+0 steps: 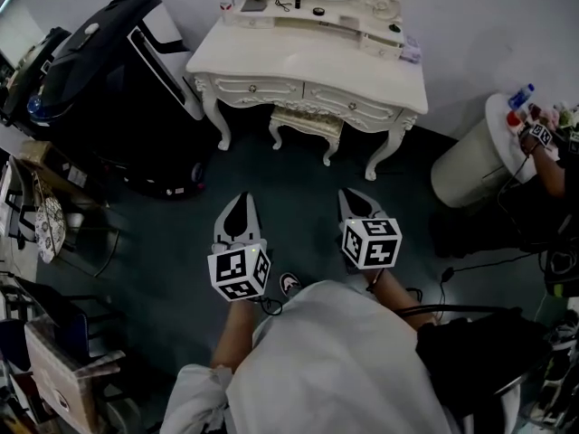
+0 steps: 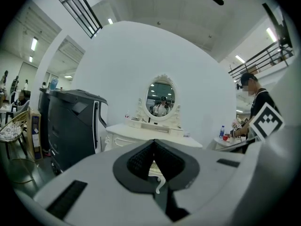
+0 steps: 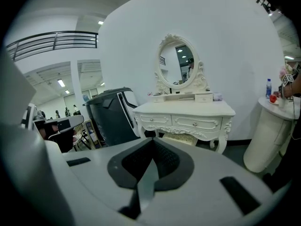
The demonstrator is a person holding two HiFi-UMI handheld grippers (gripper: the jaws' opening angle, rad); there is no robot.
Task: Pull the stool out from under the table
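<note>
Dark teal floor [image 1: 298, 197] fills the middle of the room, with a plain pale wall [image 1: 488, 25] behind it. We see a cream carved desk [image 1: 271, 57] set against that wall, with an oval mirror [image 3: 180, 62] standing on top. A black bulky machine [image 1: 118, 70] sits just left of the desk. A white round stand [image 1: 466, 165] with a bottle [image 1: 522, 95] on it is well off to the right. The stool [image 1: 308, 123] is cream and is tucked under the desk between its front legs, so only the front edge and two curved legs show. We read its long axis as running side to side along the desk front, with the front facing us. The left hand-held gripper [image 1: 240, 197] and right hand-held gripper [image 1: 355, 193] hang over the floor, well apart from the stool, both aimed at the desk. Each has its jaws pressed together with nothing between them.
</note>
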